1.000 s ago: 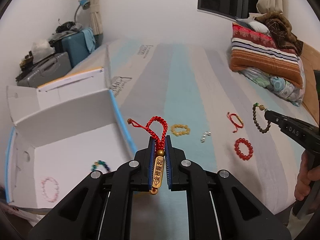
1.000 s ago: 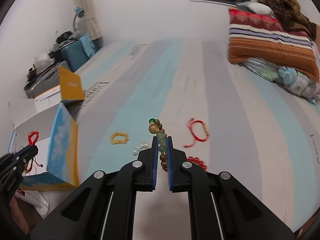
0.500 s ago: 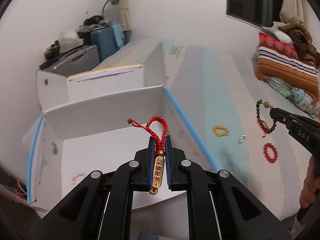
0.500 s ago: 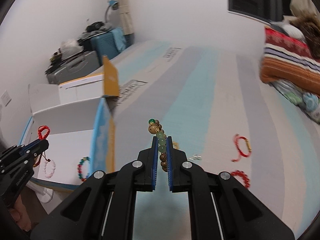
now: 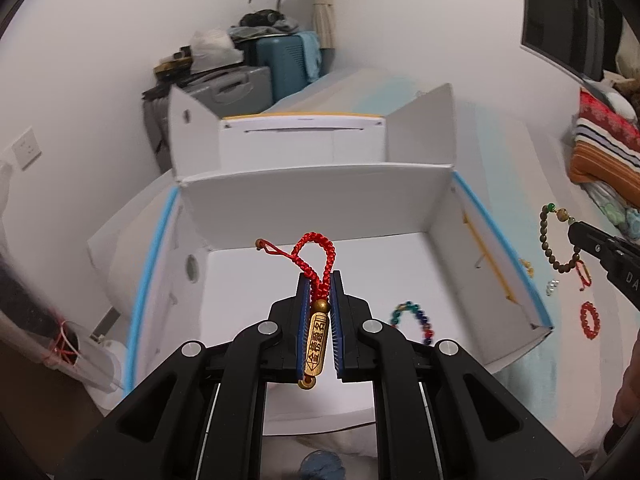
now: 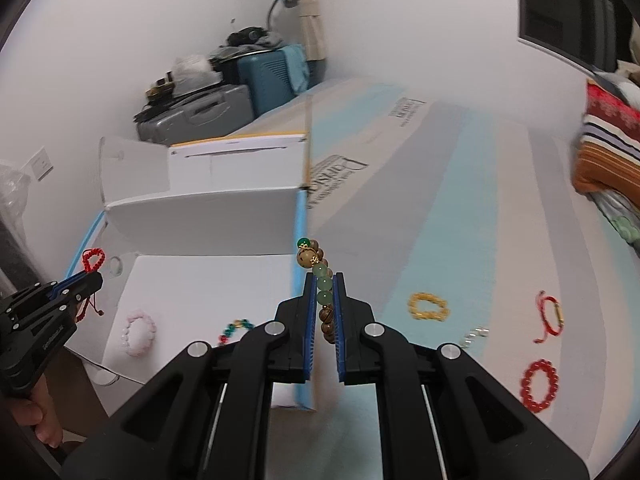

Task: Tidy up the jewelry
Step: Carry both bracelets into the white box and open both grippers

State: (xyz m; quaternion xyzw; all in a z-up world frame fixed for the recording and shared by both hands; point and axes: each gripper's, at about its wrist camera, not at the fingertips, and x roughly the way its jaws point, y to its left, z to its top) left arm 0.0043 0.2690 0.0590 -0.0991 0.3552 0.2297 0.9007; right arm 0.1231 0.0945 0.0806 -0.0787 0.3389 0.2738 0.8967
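Observation:
My left gripper (image 5: 319, 280) is shut on a red cord bracelet with a gold tag (image 5: 316, 332) and holds it above the open white box (image 5: 304, 196). My right gripper (image 6: 323, 280) is shut on a brown and green bead bracelet (image 6: 316, 264), over the box's blue right wall (image 6: 298, 276). That bracelet also shows in the left wrist view (image 5: 552, 240). A multicoloured bead bracelet (image 5: 414, 318) and a pink bead bracelet (image 6: 138, 332) lie in the box.
On the striped mattress lie a yellow bracelet (image 6: 428, 306), a small silver piece (image 6: 474, 334), a red cord bracelet (image 6: 550, 316) and a red bead bracelet (image 6: 538, 386). Suitcases (image 5: 248, 76) stand beyond the box. Folded blankets (image 5: 604, 148) lie at the right.
Both grippers have swung left toward the box with their bracelets. The left one now hangs over the box's inside; the right one has reached the box's right wall.

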